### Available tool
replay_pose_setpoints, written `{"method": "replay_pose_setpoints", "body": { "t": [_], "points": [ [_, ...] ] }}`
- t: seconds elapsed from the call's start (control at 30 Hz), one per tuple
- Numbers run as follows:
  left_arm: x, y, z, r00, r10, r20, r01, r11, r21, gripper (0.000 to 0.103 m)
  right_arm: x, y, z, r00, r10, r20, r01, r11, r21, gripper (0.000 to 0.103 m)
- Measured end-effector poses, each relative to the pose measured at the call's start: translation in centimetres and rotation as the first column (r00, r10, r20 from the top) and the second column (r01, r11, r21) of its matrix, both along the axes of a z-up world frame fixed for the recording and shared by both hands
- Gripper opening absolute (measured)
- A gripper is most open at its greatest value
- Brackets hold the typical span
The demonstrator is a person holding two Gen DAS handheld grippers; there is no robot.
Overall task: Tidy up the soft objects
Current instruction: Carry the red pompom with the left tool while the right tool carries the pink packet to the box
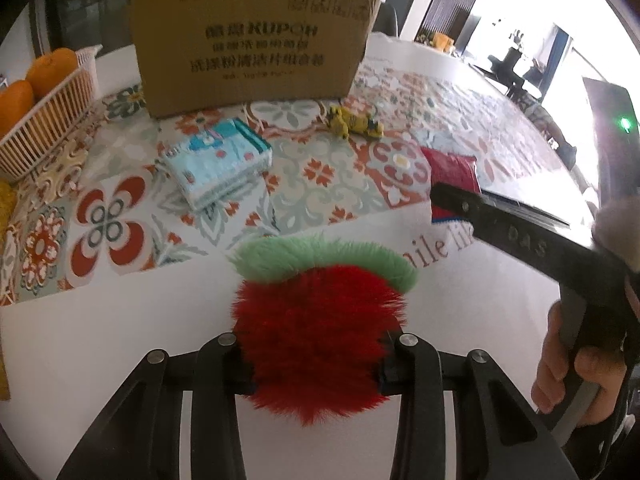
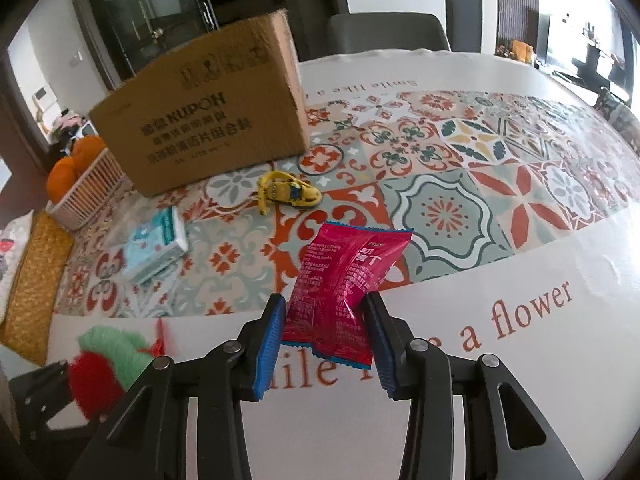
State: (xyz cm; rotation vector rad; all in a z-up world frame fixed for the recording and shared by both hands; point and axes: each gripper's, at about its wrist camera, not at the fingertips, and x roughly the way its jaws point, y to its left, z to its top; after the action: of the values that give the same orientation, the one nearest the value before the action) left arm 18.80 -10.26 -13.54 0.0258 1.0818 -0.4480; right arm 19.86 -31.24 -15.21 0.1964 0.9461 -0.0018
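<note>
Fluffy strawberry plush (image 1: 320, 332) hides the clamping left gripper's (image 1: 316, 364) fingertips; right gripper (image 2: 326, 332) pinches a pink packet (image 2: 340, 292).

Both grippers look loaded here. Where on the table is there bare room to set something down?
Free: the white cloth border around the "a flower" lettering, and the patterned tiles right of the yellow toy. Crowded: the left, with tissue pack, orange basket and cardboard box.
</note>
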Motion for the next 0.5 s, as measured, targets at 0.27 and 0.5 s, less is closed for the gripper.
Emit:
{"method": "replay_pose_setpoints", "body": {
  "t": [0.27,0.5],
  "points": [
    [0.0,1.3,2.7,0.997,0.031,0.073,-0.028,0.999,-0.037,0.038,-1.0,1.4,2.7,0.998,0.035,0.055,-0.036,0.999,0.008,0.042],
    [0.0,2.3,5.2,0.990,0.053,0.132,-0.044,0.997,-0.071,0.038,-1.6,2.6,5.4,0.991,0.064,0.119,-0.065,0.998,0.005,0.042]
  ]
}}
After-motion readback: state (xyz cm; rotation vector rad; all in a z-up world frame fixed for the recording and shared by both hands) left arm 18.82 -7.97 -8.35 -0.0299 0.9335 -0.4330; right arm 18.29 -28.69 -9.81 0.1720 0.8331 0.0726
